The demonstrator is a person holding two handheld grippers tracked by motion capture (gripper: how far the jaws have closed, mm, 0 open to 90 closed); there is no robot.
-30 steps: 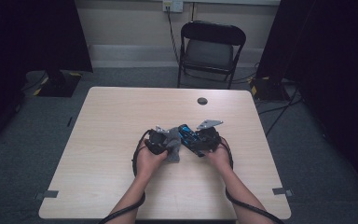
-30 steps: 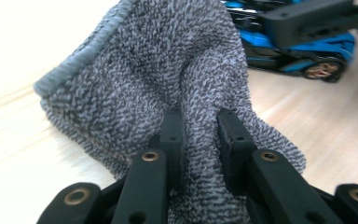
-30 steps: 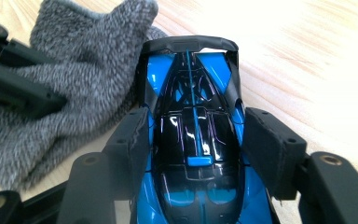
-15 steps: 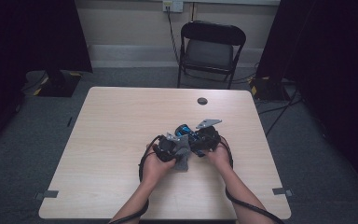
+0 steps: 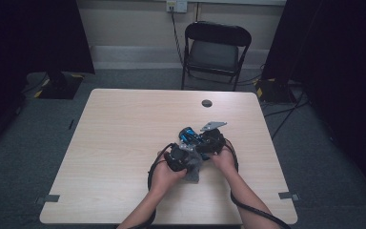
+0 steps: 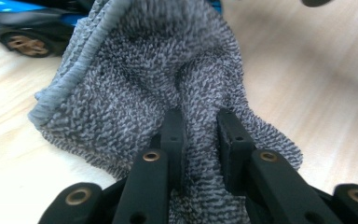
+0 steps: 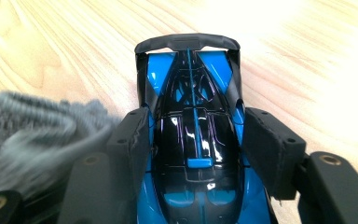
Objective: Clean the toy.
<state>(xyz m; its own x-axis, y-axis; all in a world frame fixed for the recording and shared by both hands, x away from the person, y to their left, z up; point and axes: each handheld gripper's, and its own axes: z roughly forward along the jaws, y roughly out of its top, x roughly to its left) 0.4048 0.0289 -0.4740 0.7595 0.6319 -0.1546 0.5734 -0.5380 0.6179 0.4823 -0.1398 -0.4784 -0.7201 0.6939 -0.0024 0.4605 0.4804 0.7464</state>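
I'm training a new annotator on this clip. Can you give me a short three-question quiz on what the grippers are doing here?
1. What does the left gripper pinch?
2. True or false: the right gripper clamps the toy car by its sides.
3. The table is: A wooden, B glass, C metal?

Key:
1. A grey knitted cloth.
2. True.
3. A.
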